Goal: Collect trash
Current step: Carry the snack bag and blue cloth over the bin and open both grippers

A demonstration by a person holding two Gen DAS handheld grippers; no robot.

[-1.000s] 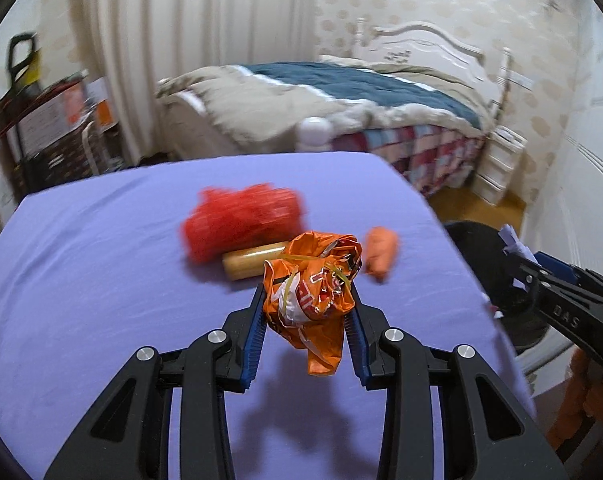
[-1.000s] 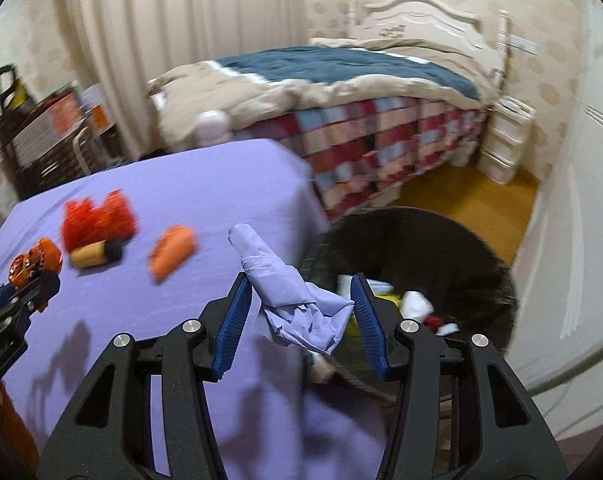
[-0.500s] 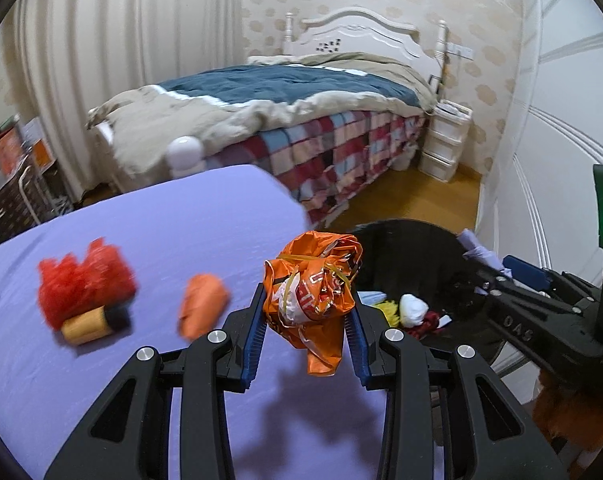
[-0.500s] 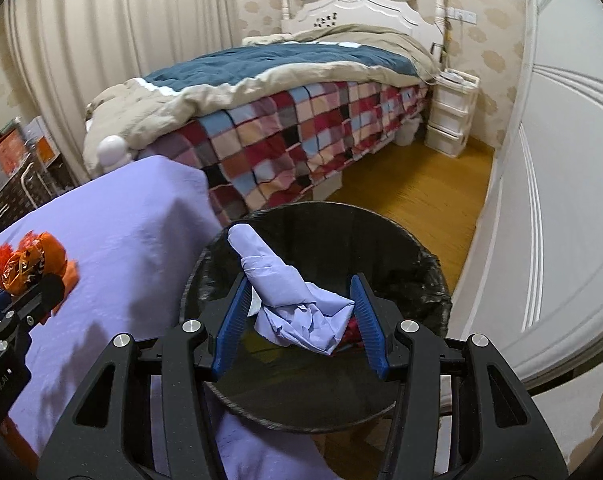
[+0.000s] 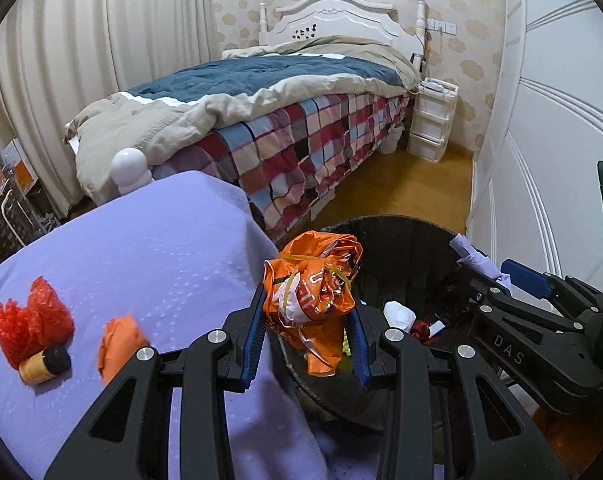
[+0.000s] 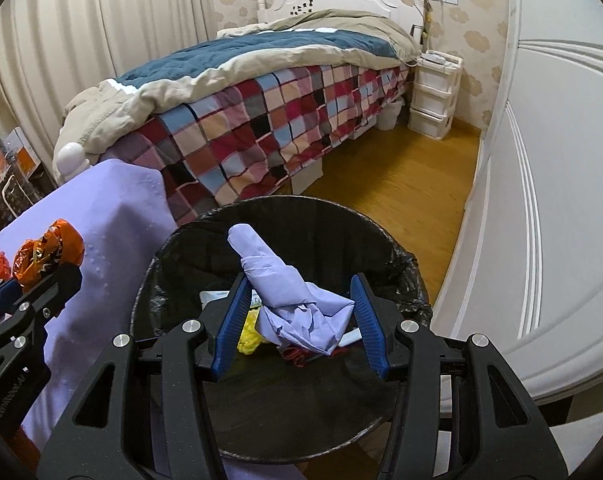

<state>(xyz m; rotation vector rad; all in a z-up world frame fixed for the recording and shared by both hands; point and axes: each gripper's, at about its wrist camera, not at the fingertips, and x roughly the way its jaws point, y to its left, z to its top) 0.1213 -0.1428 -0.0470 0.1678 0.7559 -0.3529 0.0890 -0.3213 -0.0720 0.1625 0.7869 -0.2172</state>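
The tabletop (image 5: pixel 149 248), draped in a purple cloth, stood just beside the black-lined bin (image 6: pixel 385 248). The right gripper (image 6: pixel 299 320) hung over the bin's mouth, jaws clamped on a crumpled lilac paper (image 6: pixel 297 300). The left gripper (image 5: pixel 307 346) hovered at the bin's near rim, jaws gripping an orange wrapper (image 5: pixel 313 280). Each release would go best with the jaws fully past the rim, so nothing snagged the liner. A red bag (image 5: pixel 31 320), a small bottle (image 5: pixel 45 364) and an orange scrap (image 5: pixel 119 340) lay on the tabletop.
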